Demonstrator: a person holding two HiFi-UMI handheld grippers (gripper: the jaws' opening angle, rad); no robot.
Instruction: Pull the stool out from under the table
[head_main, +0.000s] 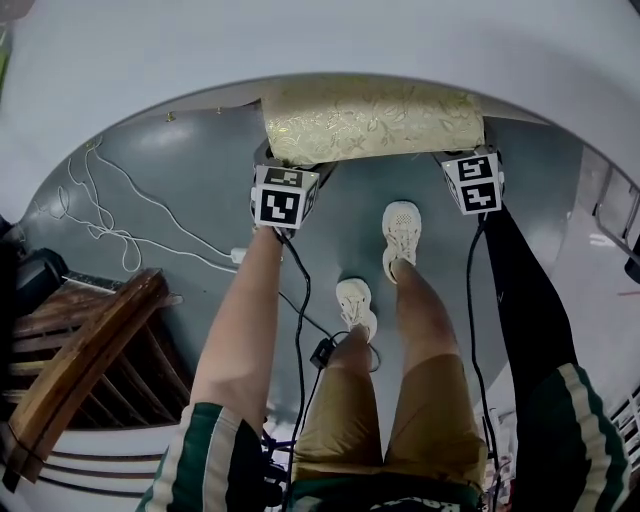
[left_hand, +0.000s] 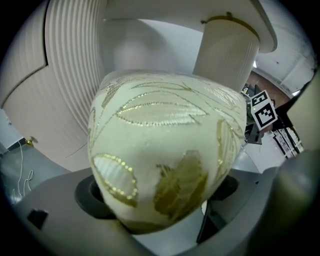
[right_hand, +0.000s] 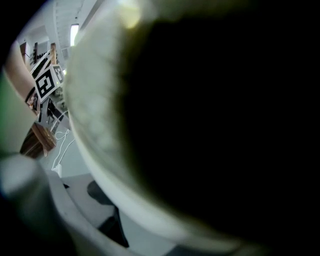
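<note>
The stool (head_main: 370, 120) has a cream cushion with a gold leaf pattern, and its far side lies under the rim of the round white table (head_main: 300, 50). My left gripper (head_main: 290, 162) is at the cushion's left end. In the left gripper view the stool's cushion (left_hand: 165, 150) fills the space between the grey jaws and bulges against them, so the left gripper (left_hand: 160, 202) is shut on it. My right gripper (head_main: 465, 152) is at the cushion's right end. There the stool's cushion (right_hand: 95, 100) covers nearly the whole view in dark blur, and only one jaw shows beside it.
The table's ribbed pedestal (left_hand: 225, 50) stands behind the stool. A dark wooden chair (head_main: 80, 360) sits at the left, with white cables (head_main: 110, 225) across the grey floor. The person's pale shoes (head_main: 400, 235) stand just in front of the stool, and a black cable (head_main: 300, 310) trails beside them.
</note>
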